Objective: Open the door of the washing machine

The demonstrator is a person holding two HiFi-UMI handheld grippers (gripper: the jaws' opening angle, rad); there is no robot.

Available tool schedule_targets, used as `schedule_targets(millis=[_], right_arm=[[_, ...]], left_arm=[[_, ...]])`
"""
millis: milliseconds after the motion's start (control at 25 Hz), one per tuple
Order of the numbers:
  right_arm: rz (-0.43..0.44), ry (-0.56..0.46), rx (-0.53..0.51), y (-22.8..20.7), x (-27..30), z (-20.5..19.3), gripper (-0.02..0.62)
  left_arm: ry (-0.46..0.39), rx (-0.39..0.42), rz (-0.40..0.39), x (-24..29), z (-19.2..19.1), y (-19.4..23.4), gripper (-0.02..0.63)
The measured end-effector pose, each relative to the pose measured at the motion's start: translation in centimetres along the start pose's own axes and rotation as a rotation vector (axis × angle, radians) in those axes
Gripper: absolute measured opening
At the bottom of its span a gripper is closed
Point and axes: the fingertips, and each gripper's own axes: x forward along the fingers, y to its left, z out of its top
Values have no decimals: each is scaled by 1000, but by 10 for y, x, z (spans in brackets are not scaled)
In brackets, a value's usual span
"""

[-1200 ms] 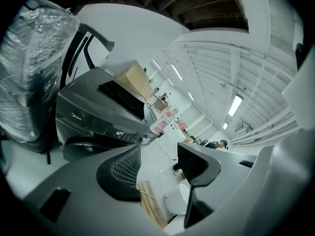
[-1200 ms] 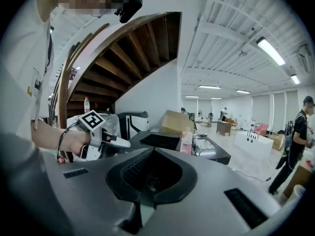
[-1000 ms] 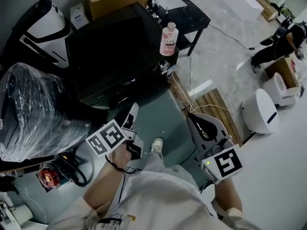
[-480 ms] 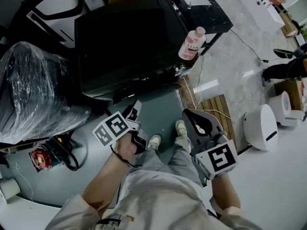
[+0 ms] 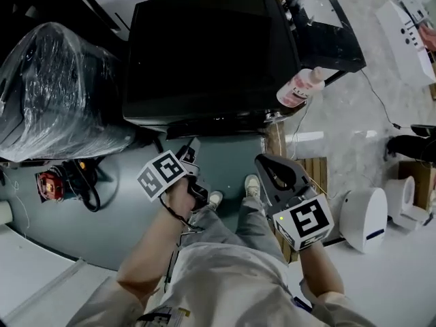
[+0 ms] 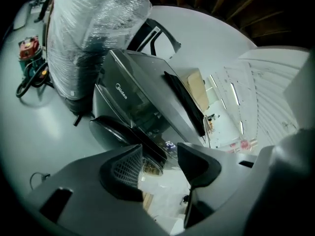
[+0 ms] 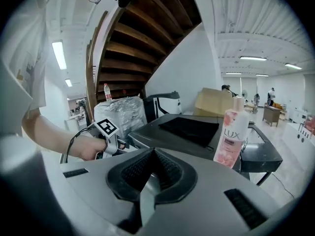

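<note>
The black washing machine (image 5: 211,46) stands straight ahead of me, seen from above. In the left gripper view the washing machine (image 6: 147,102) shows its front, with the dark round door (image 6: 112,130) low on it, lying against the front. My left gripper (image 5: 191,148) points at the machine's front edge, a short way off; the left gripper (image 6: 160,163) is open with nothing between its jaws. My right gripper (image 5: 263,162) hangs to the right at the same height; the right gripper (image 7: 150,173) is shut and empty.
A pink soap bottle (image 5: 300,87) stands on the machine's right corner, also the bottle (image 7: 230,136). A plastic-wrapped bundle (image 5: 61,87) sits to the left, a red power tool (image 5: 51,182) on the floor. A wooden pallet (image 5: 310,176) and a white round device (image 5: 364,213) lie right.
The person has stepped nearer and squarer to the machine, so it now fills the view's top centre. The left gripper has come closer to the machine's front. Neither gripper's jaws have changed.
</note>
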Motion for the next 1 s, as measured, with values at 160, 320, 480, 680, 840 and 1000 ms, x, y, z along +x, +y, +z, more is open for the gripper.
schedule_targets(millis=[160, 320, 480, 680, 840, 1000], right_arm=[[94, 10, -24, -13, 20, -4, 28], [166, 35, -54, -27, 36, -11, 28], [228, 56, -87, -40, 51, -19, 28], [275, 76, -111, -47, 68, -29, 28], [304, 91, -113, -50, 78, -42, 28], [332, 103, -114, -49, 84, -54, 29]], left_arm=[[-57, -61, 62, 10, 3, 15, 233], [-80, -116, 124, 28, -5, 28, 233], [-97, -184, 164, 49, -15, 37, 233], [-113, -208, 218, 75, -22, 50, 233], [-126, -232, 262, 95, -27, 63, 233], [-146, -290, 271, 114, -32, 75, 233]])
